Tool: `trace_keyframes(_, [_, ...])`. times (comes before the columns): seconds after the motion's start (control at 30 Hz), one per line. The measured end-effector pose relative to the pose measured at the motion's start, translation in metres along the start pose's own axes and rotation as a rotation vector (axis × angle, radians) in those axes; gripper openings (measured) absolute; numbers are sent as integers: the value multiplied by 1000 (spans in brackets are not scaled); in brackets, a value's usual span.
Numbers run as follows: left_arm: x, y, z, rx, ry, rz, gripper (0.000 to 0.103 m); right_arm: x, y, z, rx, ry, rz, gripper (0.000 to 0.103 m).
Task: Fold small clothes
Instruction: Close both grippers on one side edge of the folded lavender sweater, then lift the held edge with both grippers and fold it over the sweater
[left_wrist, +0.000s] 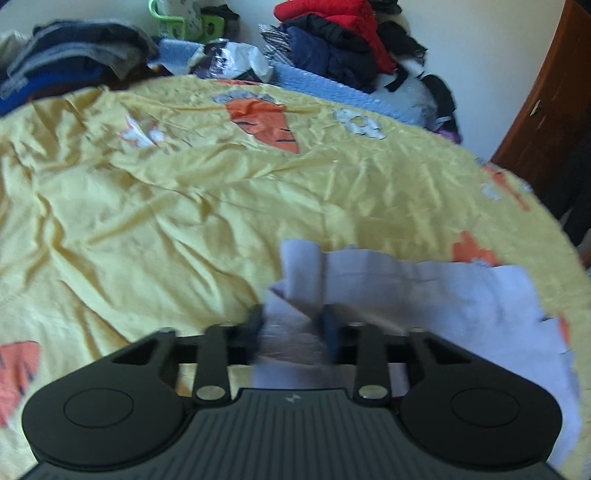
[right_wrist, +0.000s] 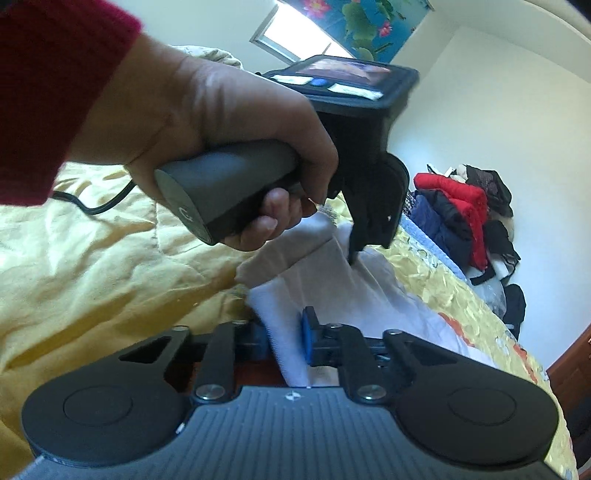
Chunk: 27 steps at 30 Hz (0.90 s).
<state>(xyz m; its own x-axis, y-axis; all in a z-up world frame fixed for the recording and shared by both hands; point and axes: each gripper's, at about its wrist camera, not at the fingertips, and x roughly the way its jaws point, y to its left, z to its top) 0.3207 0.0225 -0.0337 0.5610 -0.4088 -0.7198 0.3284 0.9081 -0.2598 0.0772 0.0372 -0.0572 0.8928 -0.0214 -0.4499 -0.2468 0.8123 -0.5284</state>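
Observation:
A small white garment (left_wrist: 424, 291) lies on the yellow carrot-print bedspread (left_wrist: 155, 206). My left gripper (left_wrist: 293, 325) is shut on a bunched fold of it near its left edge. In the right wrist view the same white garment (right_wrist: 373, 295) stretches between both grippers. My right gripper (right_wrist: 286, 339) is shut on its near edge, the cloth pinched against the blue pad (right_wrist: 306, 338). The left gripper (right_wrist: 356, 254), held by a hand (right_wrist: 229, 122) in a red sleeve, bites the cloth further away.
Piles of dark and red clothes (left_wrist: 347, 40) and folded dark clothes (left_wrist: 70, 55) lie along the far edge of the bed by the white wall. A brown wooden door (left_wrist: 550, 96) stands at the right. A black cable (right_wrist: 92, 203) trails over the bedspread.

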Motion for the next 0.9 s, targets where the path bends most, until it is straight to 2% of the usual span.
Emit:
trace_keyframes(0.03, [-1, 0, 0, -4, -5, -1, 15, -1, -1, 0, 1, -2, 4, 12])
trace_keyframes(0.13, [-5, -4, -3, 2, -26, 21, 9, -1, -5, 1, 21, -6, 21, 10])
trace_keyframes(0.33, [-16, -22, -5, 66, -68, 84, 8, -9, -14, -2, 85, -37, 39, 8])
trace_keyframes(0.5, [-23, -27, 0, 54, -68, 102, 8, -16, -27, -4, 145, -62, 46, 8])
trace_keyframes(0.7, [-29, -32, 3, 34, -60, 133, 8, -23, -54, -8, 284, -82, 80, 8])
trace_keyframes(0.9, [-45, -53, 10, 63, -95, 151, 7, -40, -81, -19, 399, -113, 74, 8])
